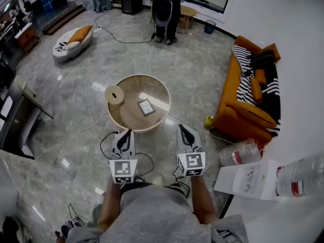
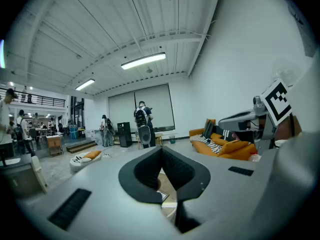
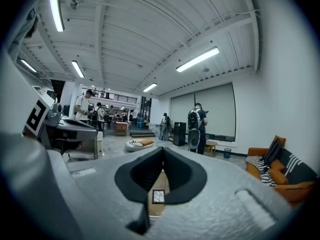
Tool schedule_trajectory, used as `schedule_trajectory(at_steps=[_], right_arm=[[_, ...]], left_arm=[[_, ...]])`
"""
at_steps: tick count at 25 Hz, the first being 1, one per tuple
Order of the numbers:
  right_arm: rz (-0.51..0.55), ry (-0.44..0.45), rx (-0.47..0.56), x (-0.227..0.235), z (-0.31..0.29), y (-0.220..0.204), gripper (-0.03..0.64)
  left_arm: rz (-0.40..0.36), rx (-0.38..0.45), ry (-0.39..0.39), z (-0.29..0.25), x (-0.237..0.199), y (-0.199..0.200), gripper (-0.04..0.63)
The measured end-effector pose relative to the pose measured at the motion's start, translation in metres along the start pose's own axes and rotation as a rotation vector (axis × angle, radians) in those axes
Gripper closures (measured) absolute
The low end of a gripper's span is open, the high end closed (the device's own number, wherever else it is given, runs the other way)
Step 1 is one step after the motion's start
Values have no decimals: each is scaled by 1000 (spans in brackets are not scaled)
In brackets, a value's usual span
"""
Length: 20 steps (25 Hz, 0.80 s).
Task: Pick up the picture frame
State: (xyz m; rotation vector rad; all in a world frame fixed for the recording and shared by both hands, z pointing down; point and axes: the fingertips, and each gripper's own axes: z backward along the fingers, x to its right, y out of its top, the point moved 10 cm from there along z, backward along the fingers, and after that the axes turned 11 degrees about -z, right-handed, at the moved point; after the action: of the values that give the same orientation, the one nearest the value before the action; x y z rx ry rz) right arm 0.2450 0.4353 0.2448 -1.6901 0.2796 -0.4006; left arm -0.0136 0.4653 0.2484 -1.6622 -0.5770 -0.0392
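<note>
The picture frame [image 1: 146, 107] is small and dark-edged and lies flat on a round wooden table [image 1: 132, 119] on the floor ahead of me. A pale round disc [image 1: 115, 94] stands at the table's left rim. My left gripper [image 1: 128, 132] and right gripper [image 1: 180, 127] are held side by side, short of the table's near rim and above the floor. Both have their jaws shut with nothing between them. In the left gripper view the frame [image 2: 162, 195] shows below the touching tips [image 2: 161, 149]. In the right gripper view the frame [image 3: 158, 196] sits under the closed tips [image 3: 162, 149].
An orange sofa [image 1: 248, 103] with striped cushions stands to the right, with a yellow-green object [image 1: 208, 120] on the floor at its foot. Plastic bottles [image 1: 240, 152] and a paper [image 1: 248, 178] lie on a white counter at right. Cables [image 1: 109, 138] trail on the floor. A person [image 1: 164, 6] stands beyond.
</note>
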Motion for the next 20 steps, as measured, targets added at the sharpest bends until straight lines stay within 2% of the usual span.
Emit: schedule_trajectory(at_steps=[7, 20], right_arm=[[-12, 11, 19, 6, 4, 2, 617], [-18, -10, -14, 29, 3, -5, 618]], left_arm=[[-6, -4, 0, -4, 7, 5, 578], [-1, 2, -20, -33, 20, 10, 578]])
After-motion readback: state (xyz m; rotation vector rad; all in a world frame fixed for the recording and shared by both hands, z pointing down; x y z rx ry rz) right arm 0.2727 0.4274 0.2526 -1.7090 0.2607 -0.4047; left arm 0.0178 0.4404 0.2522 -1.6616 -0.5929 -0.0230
